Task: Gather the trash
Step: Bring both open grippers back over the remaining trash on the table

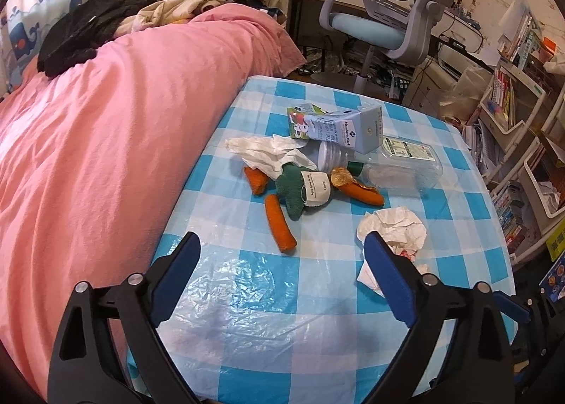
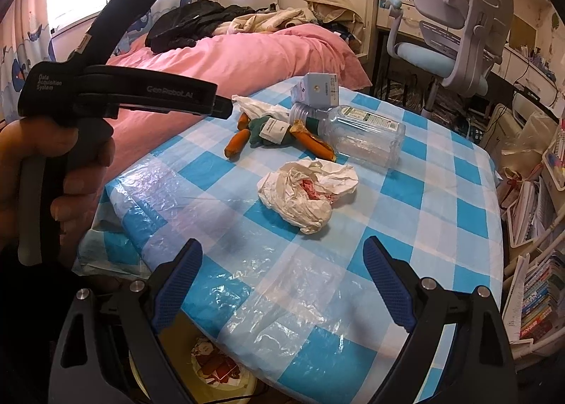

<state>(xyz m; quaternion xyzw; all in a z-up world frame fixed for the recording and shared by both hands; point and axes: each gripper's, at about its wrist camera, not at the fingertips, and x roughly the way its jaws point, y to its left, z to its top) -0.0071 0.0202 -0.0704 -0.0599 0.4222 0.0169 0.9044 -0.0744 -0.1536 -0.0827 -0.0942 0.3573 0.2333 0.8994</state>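
Note:
A crumpled white wrapper [image 1: 393, 225] [image 2: 307, 188] with red stains lies on the blue-checked table [image 1: 317, 315] [image 2: 441, 199]. Behind it lie a clear plastic bottle [image 1: 395, 167] [image 2: 363, 136], a blue milk carton [image 1: 349, 128] [image 2: 316, 88], a white tissue [image 1: 268, 151] [image 2: 254, 106], and a green-and-orange plush carrot toy [image 1: 300, 192] [image 2: 272, 132]. My left gripper [image 1: 282, 245] is open and empty, its right finger just in front of the wrapper. My right gripper [image 2: 282, 248] is open and empty, nearer the table's front edge. The left gripper's body [image 2: 116, 93] shows at left in the right wrist view.
A pink bed [image 1: 106, 121] [image 2: 229, 58] borders the table's left side. A grey-blue desk chair [image 1: 381, 26] [image 2: 455, 51] stands behind. Shelves of books [image 1: 522, 143] [image 2: 536, 263] stand at right. A yellow bin [image 2: 212, 368] sits below the table's front edge.

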